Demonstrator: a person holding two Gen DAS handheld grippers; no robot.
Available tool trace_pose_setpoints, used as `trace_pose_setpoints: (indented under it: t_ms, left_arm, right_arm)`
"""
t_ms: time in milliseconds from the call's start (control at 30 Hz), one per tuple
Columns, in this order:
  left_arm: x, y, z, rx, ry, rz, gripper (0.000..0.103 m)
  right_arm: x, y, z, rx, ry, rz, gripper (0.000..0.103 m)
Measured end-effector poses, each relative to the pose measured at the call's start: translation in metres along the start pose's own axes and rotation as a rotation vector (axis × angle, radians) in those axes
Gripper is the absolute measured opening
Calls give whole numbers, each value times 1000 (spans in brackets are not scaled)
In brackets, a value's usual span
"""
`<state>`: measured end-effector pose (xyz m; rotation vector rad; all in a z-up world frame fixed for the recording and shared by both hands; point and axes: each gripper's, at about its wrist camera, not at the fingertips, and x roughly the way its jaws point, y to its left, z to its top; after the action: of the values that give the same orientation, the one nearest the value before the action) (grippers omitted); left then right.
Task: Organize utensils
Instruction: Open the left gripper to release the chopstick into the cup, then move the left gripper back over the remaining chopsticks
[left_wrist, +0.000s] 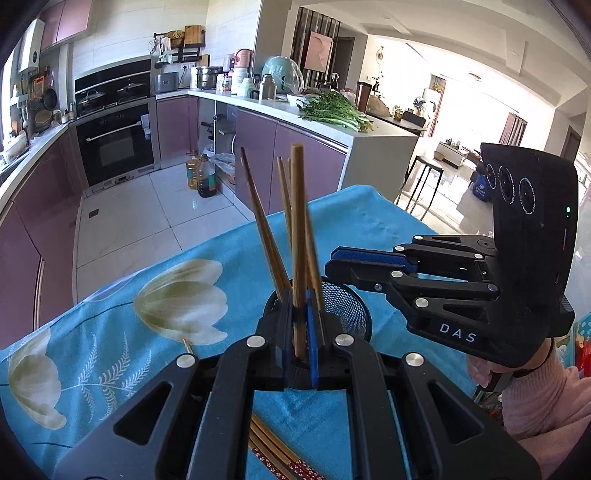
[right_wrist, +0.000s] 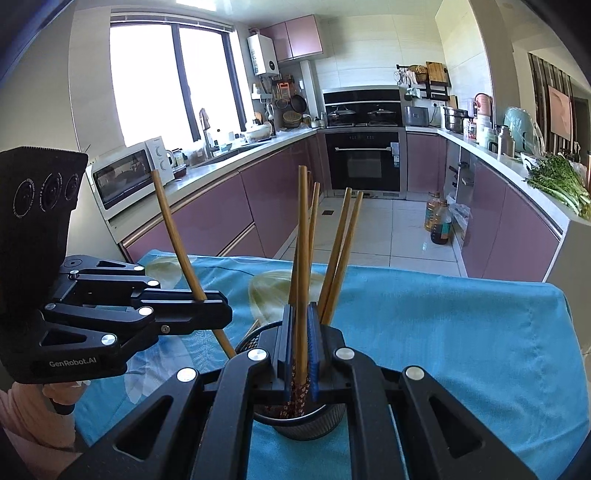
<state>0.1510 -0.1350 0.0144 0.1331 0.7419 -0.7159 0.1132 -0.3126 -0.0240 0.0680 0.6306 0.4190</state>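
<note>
- Left gripper (left_wrist: 300, 325) is pinched tight on one chopstick (left_wrist: 297, 236), its lower end inside the mesh holder (left_wrist: 347, 306) just beyond the fingertips.
- Right gripper (right_wrist: 303, 343) also clamps a single chopstick (right_wrist: 303, 258), directly above the holder's rim.
- Keep both sticks upright, lower straight, and open only once the tips are well inside.
- More chopsticks (left_wrist: 273, 450) lie on the blue cloth (left_wrist: 110, 332) under the left gripper.

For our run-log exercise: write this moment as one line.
left gripper: shut on chopstick | right gripper: shut on chopstick | both over mesh holder

The chopsticks (left_wrist: 275, 448) on the cloth are cut off by the frame's edge.
</note>
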Motion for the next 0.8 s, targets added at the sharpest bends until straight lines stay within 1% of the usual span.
trace_pose_setpoints:
  t_ms: [100, 167, 333, 433, 500, 600, 667, 700, 767, 800]
  left_arm:
    - [7, 1, 1, -8, 14, 8, 8]
    - [14, 5, 7, -21, 21, 10, 8]
    - [21, 10, 10, -40, 22, 11, 8]
    - [20, 12, 10, -55, 15, 13, 10]
    - [19, 15, 9, -66, 6, 17, 15]
    - [11, 16, 7, -78, -29, 62, 17]
    - [0, 18, 5, -94, -66, 87, 18]
    - [-5, 18, 4, -100, -84, 96, 22]
    - [-21, 19, -1, -106, -131, 113, 26]
    - [-30, 18, -6, -108, -154, 126, 28]
  right_arm:
    - [5, -3, -2, 19, 9, 4, 7]
    - [6, -5, -3, 30, 8, 10, 7]
    - [1, -3, -5, 38, -2, 17, 7]
    - [0, 0, -7, 35, -3, 24, 7]
    - [0, 1, -8, 35, -3, 28, 8]
    - [-1, 4, -11, 32, -4, 34, 19]
    - [-3, 6, -12, 31, -5, 45, 19]
    - [-5, 8, -12, 28, -9, 53, 19]
    - [-12, 13, -11, 13, -23, 74, 19]
    - [-15, 17, -12, 4, -29, 86, 22]
